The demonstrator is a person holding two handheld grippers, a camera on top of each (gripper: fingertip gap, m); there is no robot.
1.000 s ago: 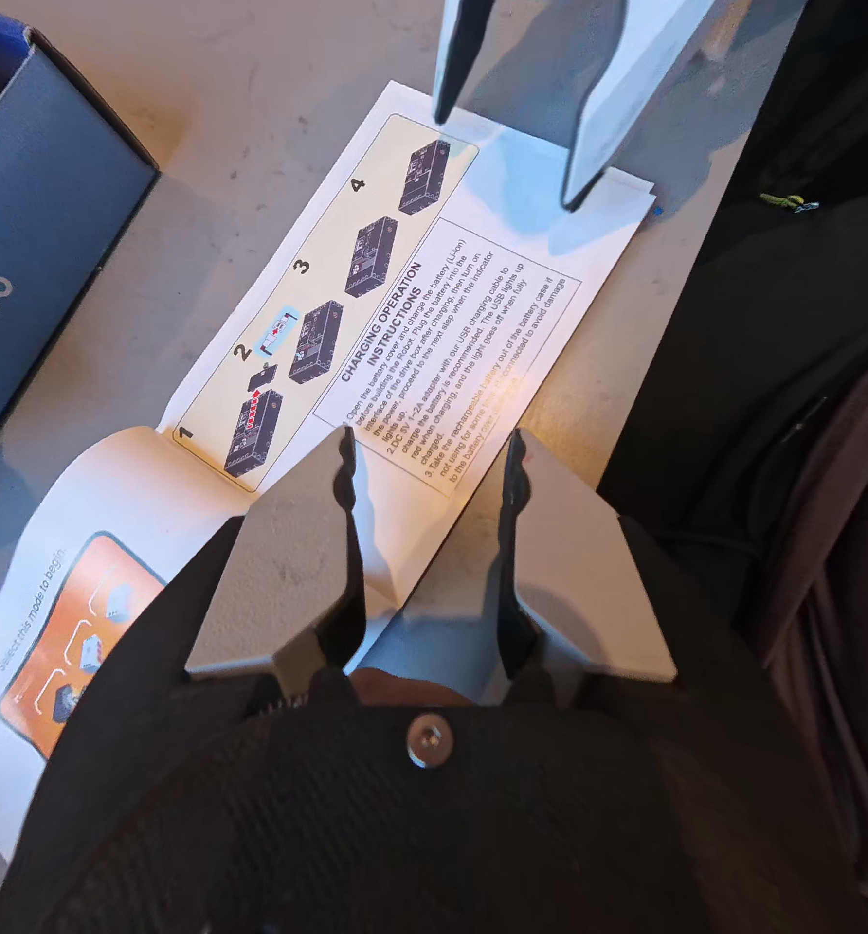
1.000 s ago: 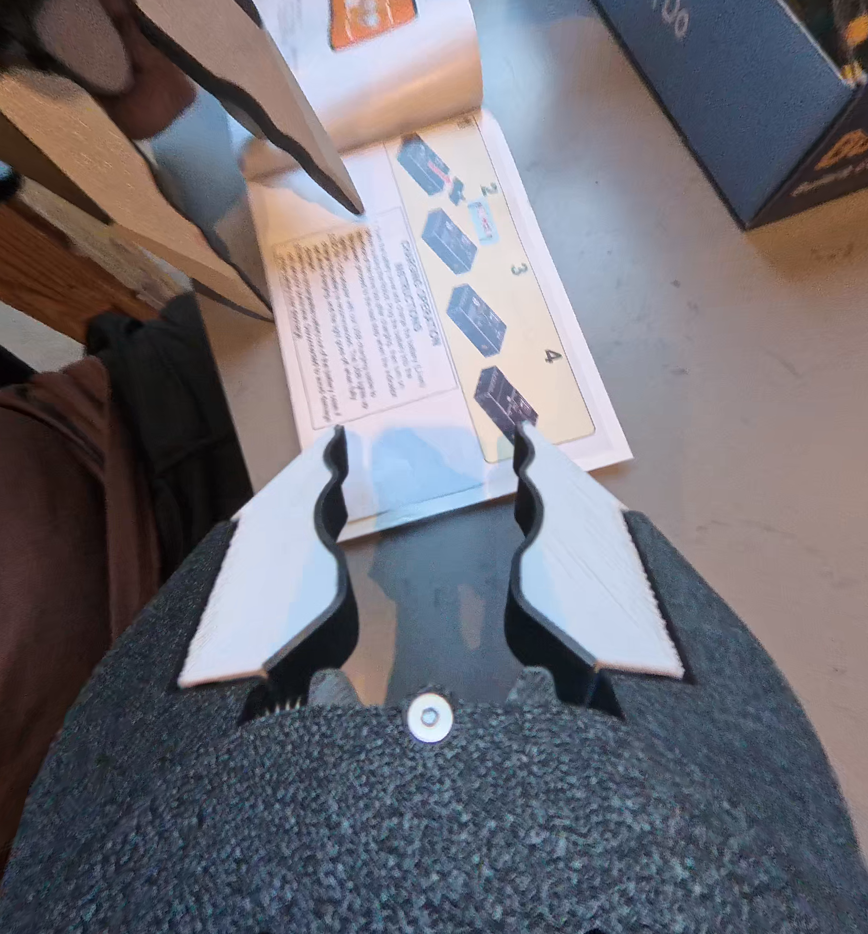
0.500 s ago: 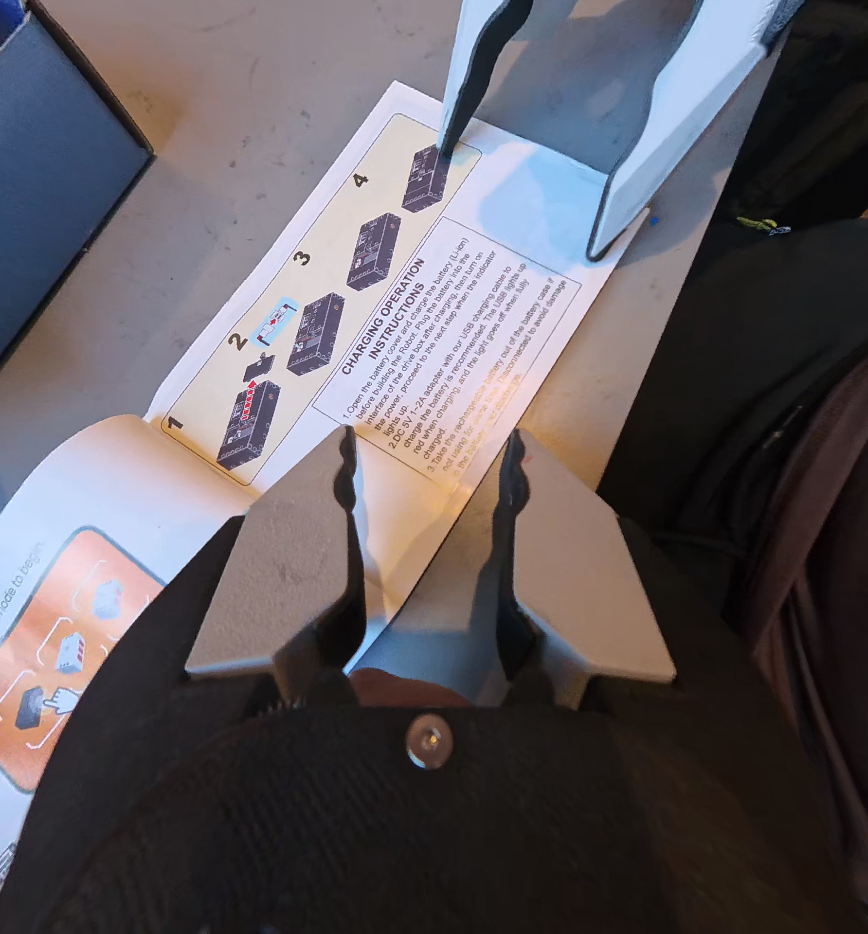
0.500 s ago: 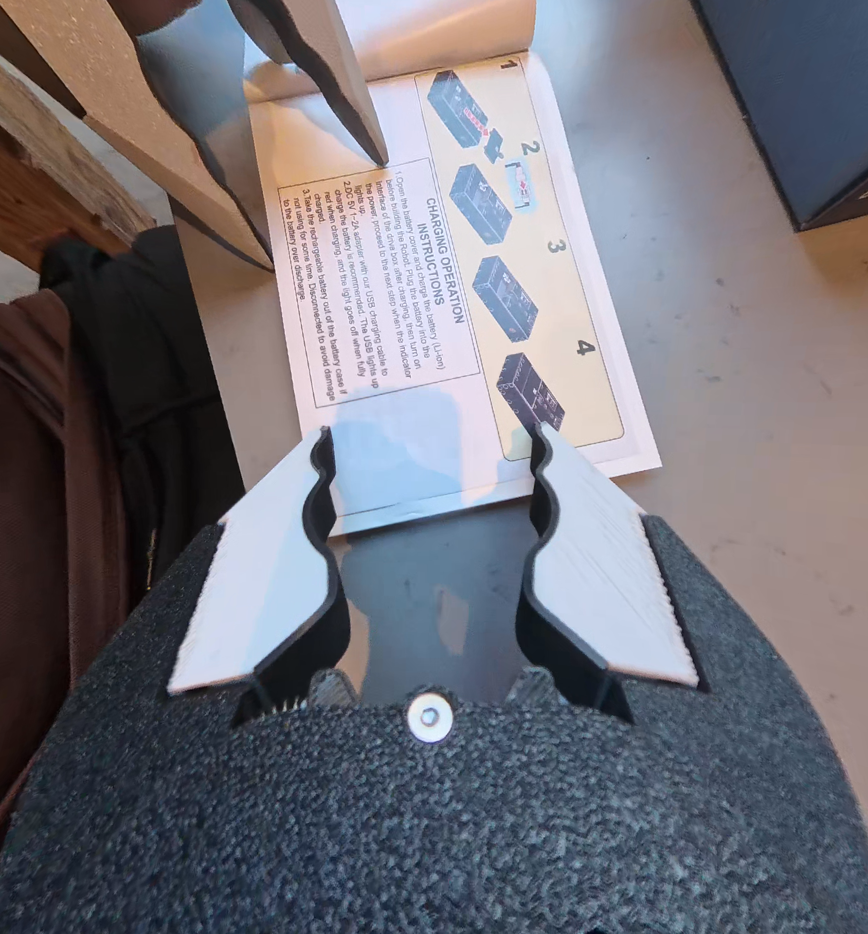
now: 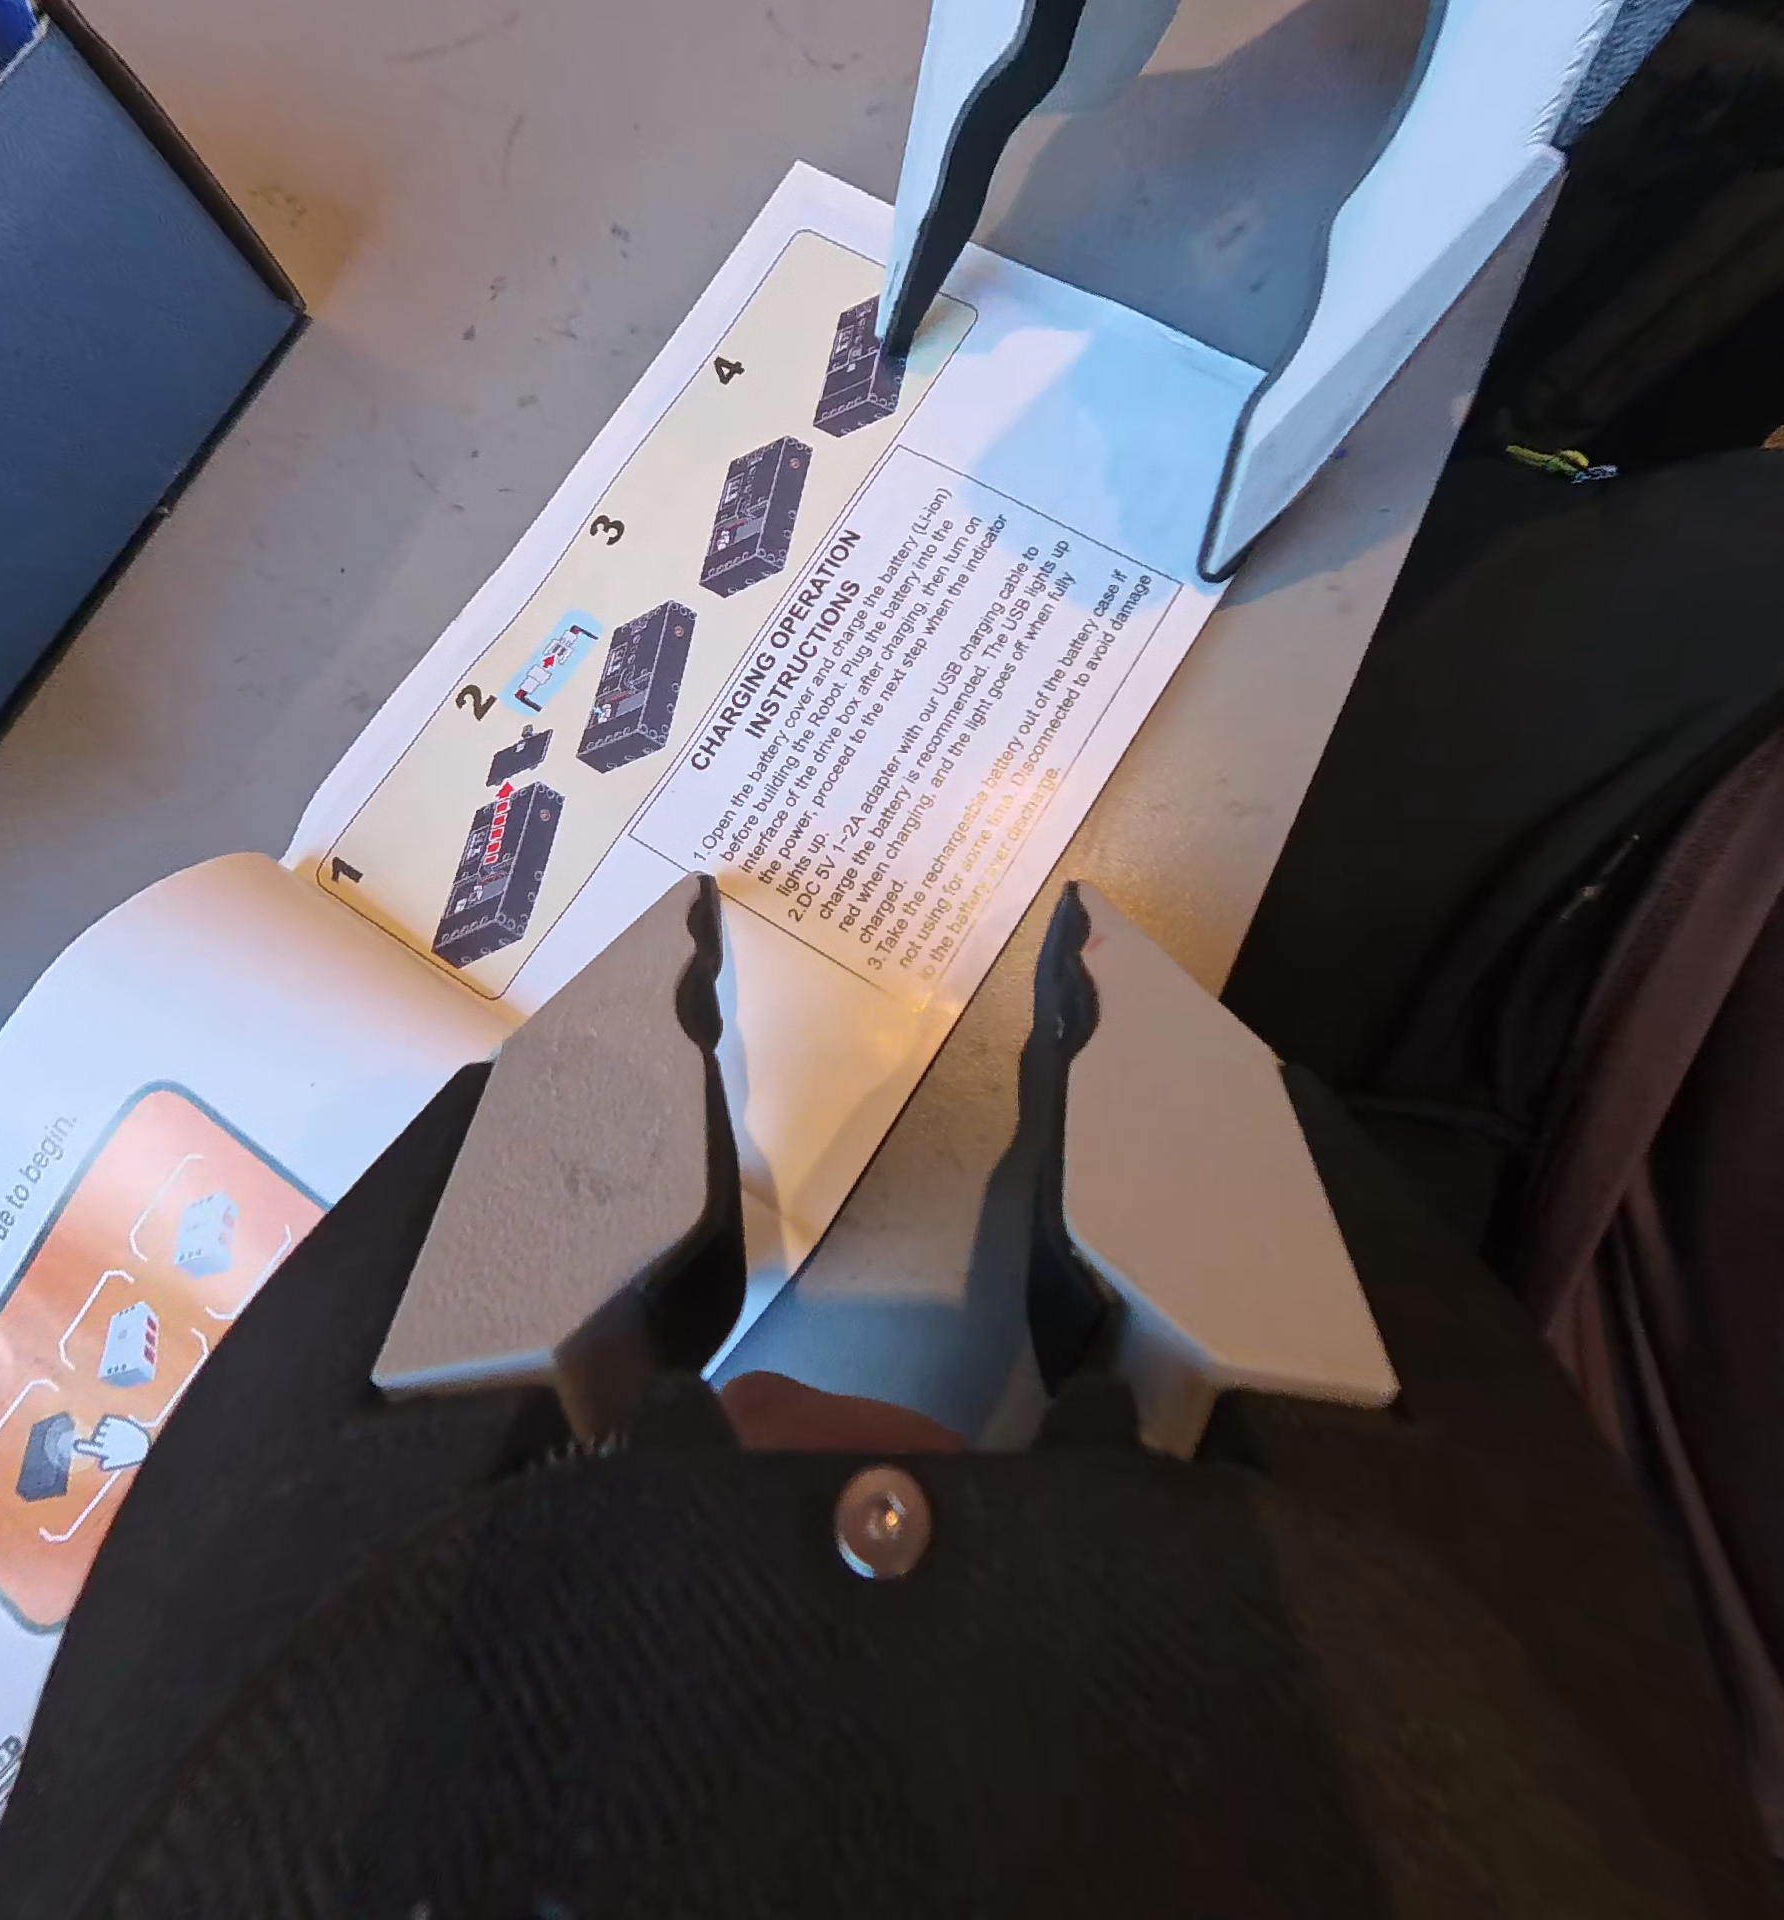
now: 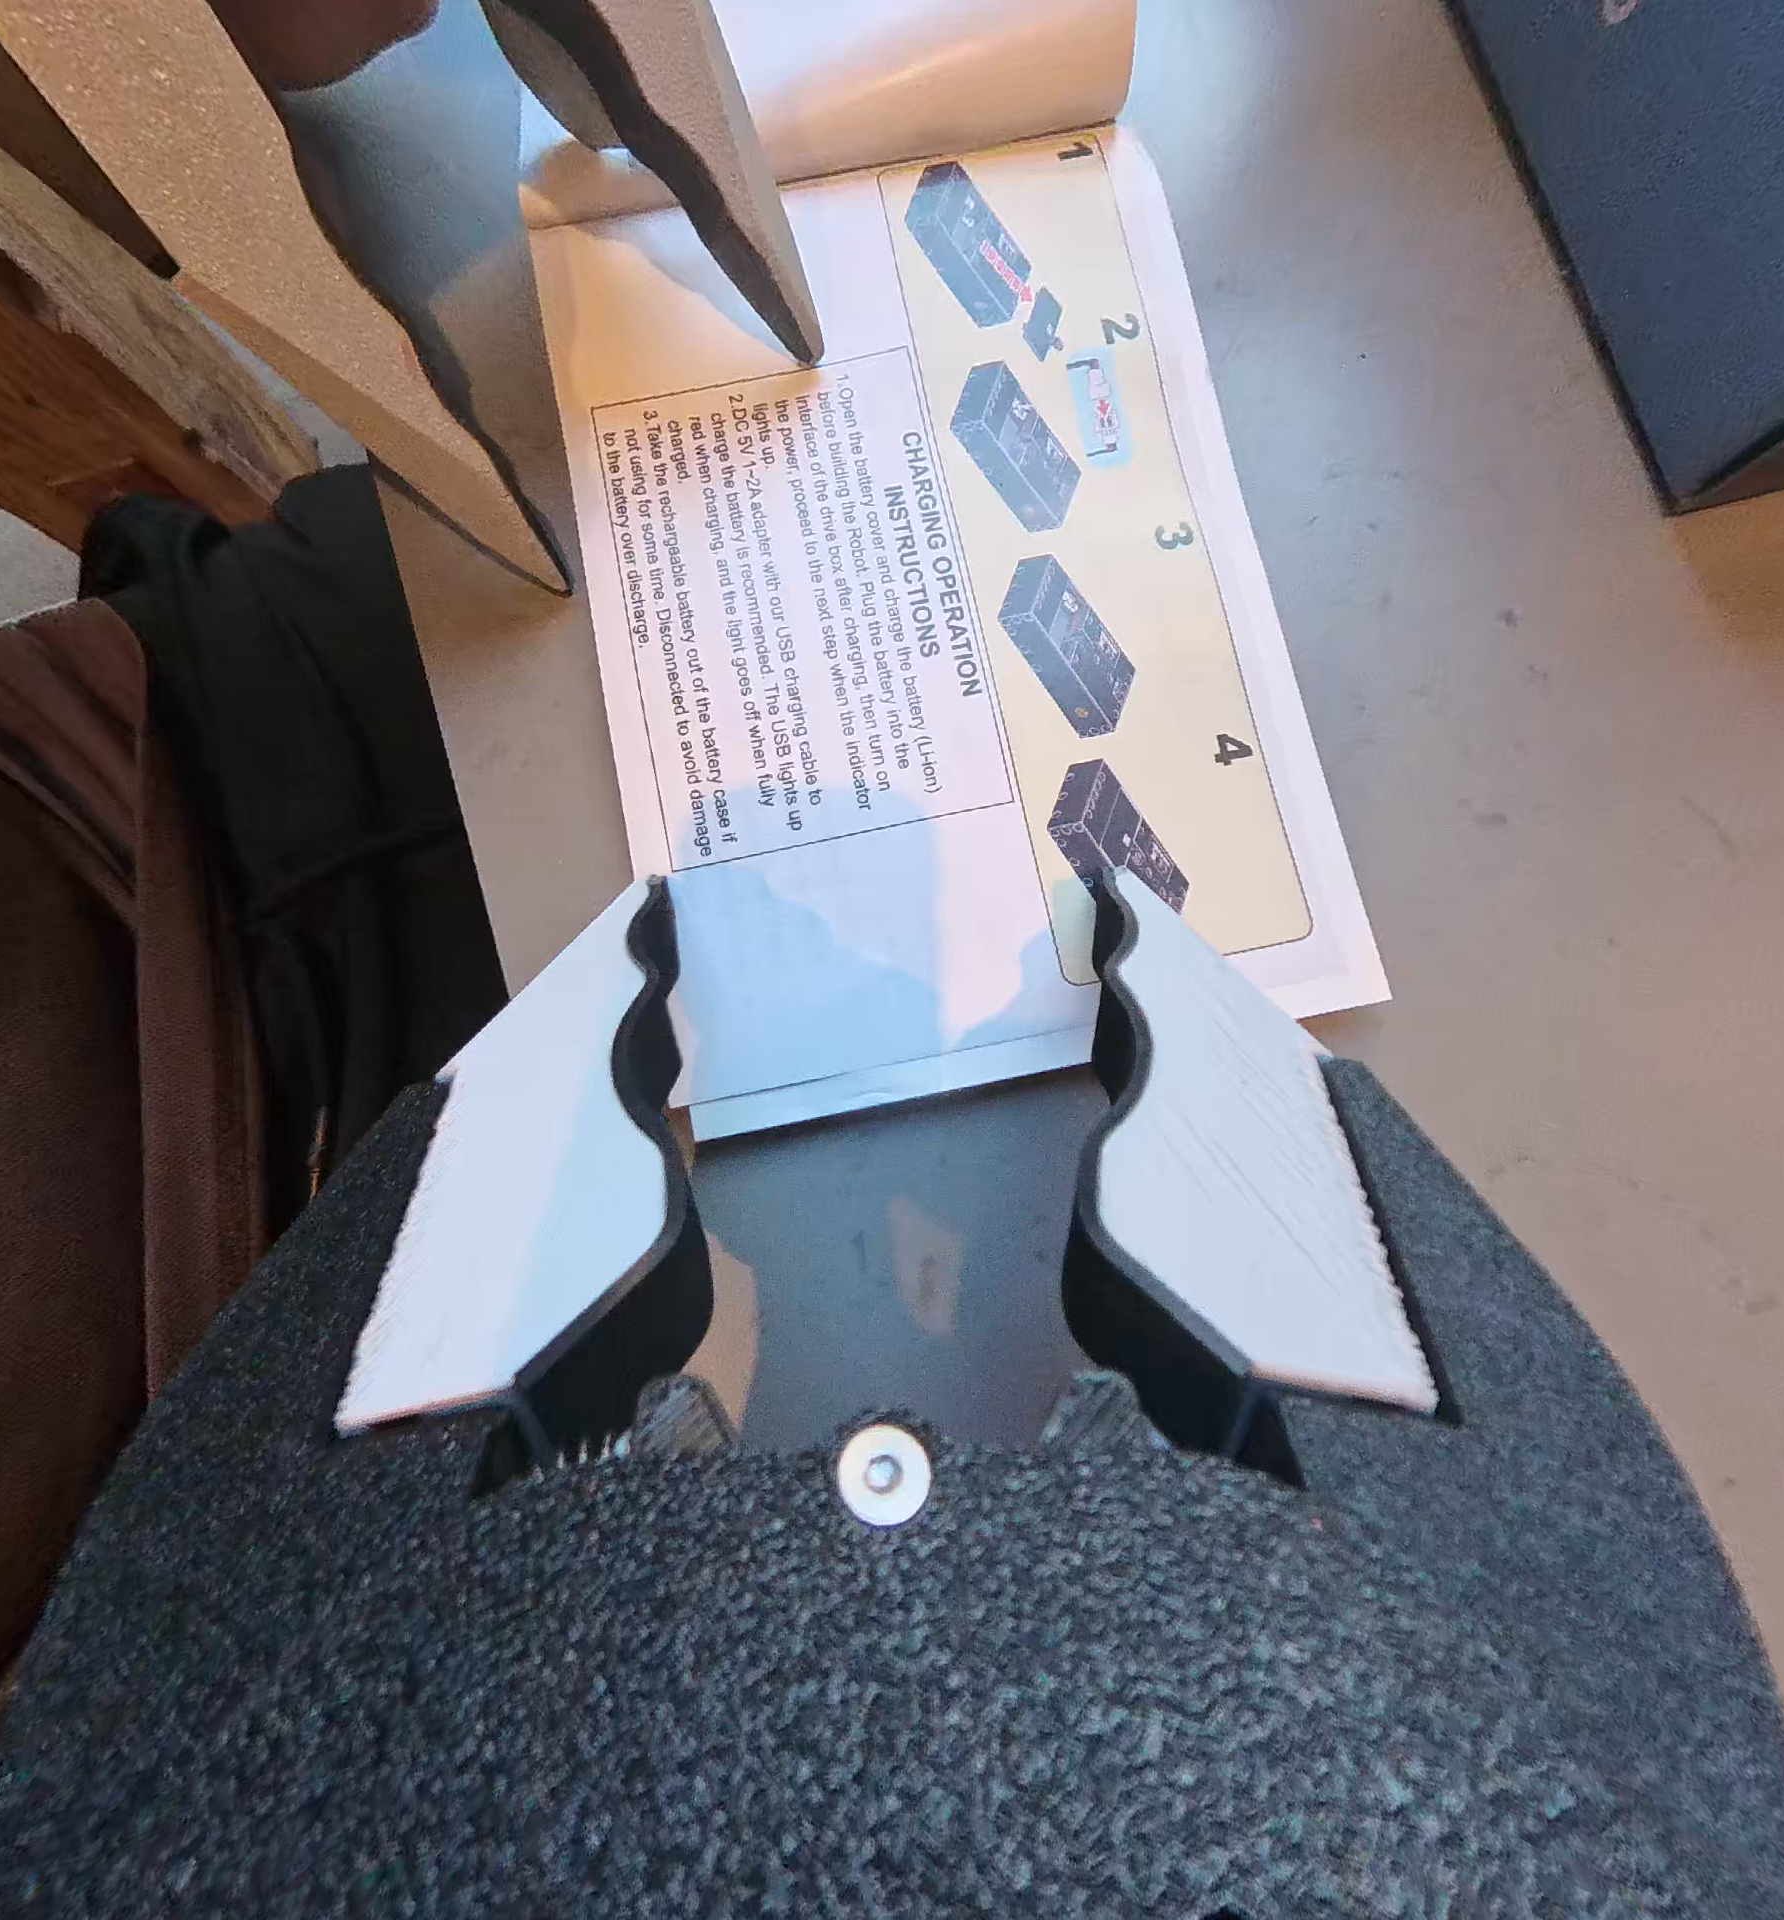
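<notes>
**Left wrist view.**
- Left gripper (image 5: 886, 894): jaws apart, nothing between them. It hangs over the near edge of the instruction leaflet (image 5: 867, 675), at centre frame.
- Leaflet: lies flat on the grey table (image 5: 400, 364), running from lower left to upper right. Its curled-over page with an orange panel (image 5: 140, 1299) is at the lower left.
- Right gripper (image 5: 1059, 462): upper right, spread wide and empty. It has come lower than a second ago. One fingertip now sits on the last numbered drawing, apparently touching the paper, though contact is hard to confirm. The other tip is at the sheet's far corner.
- Blue carton (image 5: 67, 395): upper left, farther toward the frame edge than before.
- Dark clothing (image 5: 1542, 831): right side.

**Right wrist view.**
- Right gripper (image 6: 883, 883): open and empty, tips over the leaflet's (image 6: 867, 623) near end at centre frame.
- The sheet fills more of the frame than a second ago.
- Left gripper (image 6: 682, 473): upper left, open, one tip over the text box corner.
- Blue carton (image 6: 1698, 208): now only at the upper right corner.
- Wooden frame (image 6: 36, 395): at the left edge.
</notes>
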